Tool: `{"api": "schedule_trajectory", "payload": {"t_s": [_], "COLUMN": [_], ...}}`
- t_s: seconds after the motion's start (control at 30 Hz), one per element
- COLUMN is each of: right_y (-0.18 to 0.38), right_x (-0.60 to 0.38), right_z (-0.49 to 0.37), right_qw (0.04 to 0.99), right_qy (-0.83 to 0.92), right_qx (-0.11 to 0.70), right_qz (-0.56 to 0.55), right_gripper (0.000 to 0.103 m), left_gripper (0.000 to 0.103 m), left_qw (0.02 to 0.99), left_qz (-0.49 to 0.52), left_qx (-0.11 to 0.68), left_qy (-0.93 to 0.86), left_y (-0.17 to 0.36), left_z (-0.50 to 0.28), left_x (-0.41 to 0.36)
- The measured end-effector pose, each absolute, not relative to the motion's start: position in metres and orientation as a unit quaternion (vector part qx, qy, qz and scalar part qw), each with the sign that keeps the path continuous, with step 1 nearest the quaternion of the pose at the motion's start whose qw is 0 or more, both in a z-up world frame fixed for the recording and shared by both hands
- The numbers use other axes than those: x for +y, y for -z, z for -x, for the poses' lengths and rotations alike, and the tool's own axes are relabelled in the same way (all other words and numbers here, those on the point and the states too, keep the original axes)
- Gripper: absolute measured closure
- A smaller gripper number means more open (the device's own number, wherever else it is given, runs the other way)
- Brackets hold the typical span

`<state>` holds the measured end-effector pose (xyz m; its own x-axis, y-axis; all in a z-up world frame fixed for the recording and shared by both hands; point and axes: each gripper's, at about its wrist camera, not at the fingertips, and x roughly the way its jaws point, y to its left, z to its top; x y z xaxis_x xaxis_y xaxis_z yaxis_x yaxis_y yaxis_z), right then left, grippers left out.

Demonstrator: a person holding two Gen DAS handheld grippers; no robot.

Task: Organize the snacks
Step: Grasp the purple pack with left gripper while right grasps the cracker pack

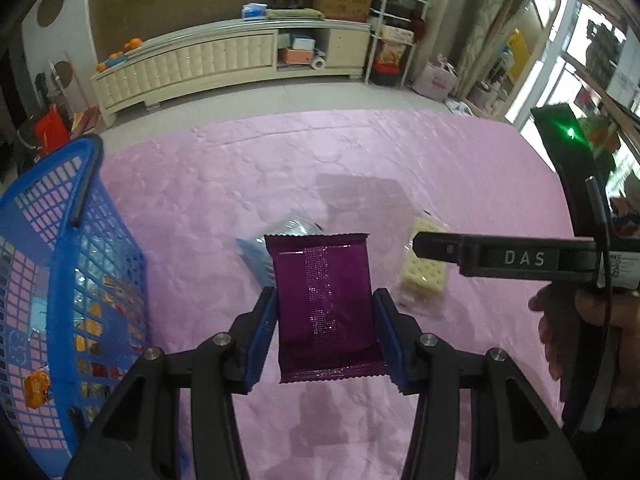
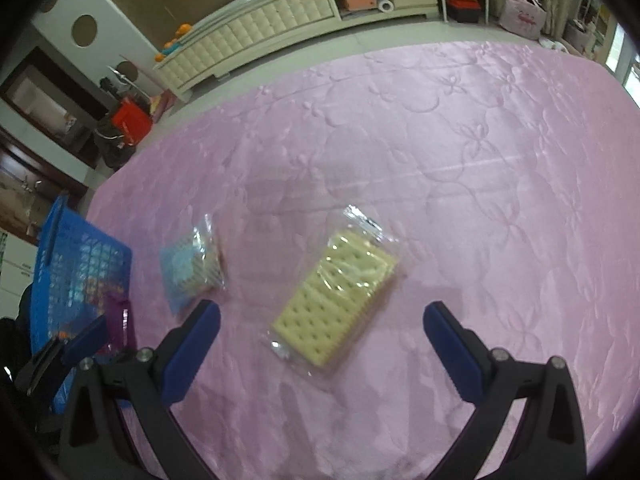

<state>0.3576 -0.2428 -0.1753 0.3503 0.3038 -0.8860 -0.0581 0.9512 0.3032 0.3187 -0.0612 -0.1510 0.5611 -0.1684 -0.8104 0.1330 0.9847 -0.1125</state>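
My left gripper is shut on a purple snack packet and holds it above the pink cloth, to the right of the blue basket. The basket holds several snack packets. A clear pack of pale crackers lies on the cloth; my right gripper is open just above and around its near end. The cracker pack also shows in the left wrist view, under the right gripper's finger. A small blue-and-clear snack bag lies left of the crackers, partly hidden behind the purple packet in the left wrist view.
The pink quilted cloth covers the table. The blue basket also shows at the left edge of the right wrist view. A cream cabinet stands on the floor beyond the table. A hand holds the right gripper.
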Motion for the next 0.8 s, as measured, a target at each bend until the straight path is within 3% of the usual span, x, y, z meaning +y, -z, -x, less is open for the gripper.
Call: {"api": "schedule_trajectory", "payload": {"t_s": [0.33,0.43,0.5,0.6,0.67,0.8], "right_y": [0.205,0.205,0.203,0.198,0.197,0.189], "right_x": [-0.23,-0.225,-0.225,-0.225,-0.229,-0.235], "right_z": [-0.374,-0.373,-0.371,-0.363,-0.358,-0.338], "right_qw": [0.794,0.803,0.811,0.821,0.82,0.822], "right_qy": [-0.061,-0.061,-0.06,-0.067,-0.085,-0.117], "right_qx": [0.598,0.589,0.58,0.567,0.566,0.557], "right_qz": [-0.091,-0.067,-0.043,-0.014,-0.019,-0.023], "right_gripper": [0.0,0.005,0.023,0.041,0.047,0.048], "left_gripper": [0.057,0.057,0.057,0.057,0.057,0.057], "left_qw": [0.881,0.877,0.875,0.875,0.875,0.877], "left_qz": [0.025,0.029,0.034,0.033,0.031,0.014], "left_qx": [0.468,0.475,0.478,0.479,0.479,0.474], "left_qy": [0.061,0.064,0.065,0.066,0.067,0.073], "left_y": [0.166,0.169,0.17,0.168,0.167,0.163], "left_z": [-0.335,-0.335,-0.335,-0.329,-0.322,-0.304], "left_x": [-0.058,-0.055,-0.054,-0.056,-0.059,-0.065]}}
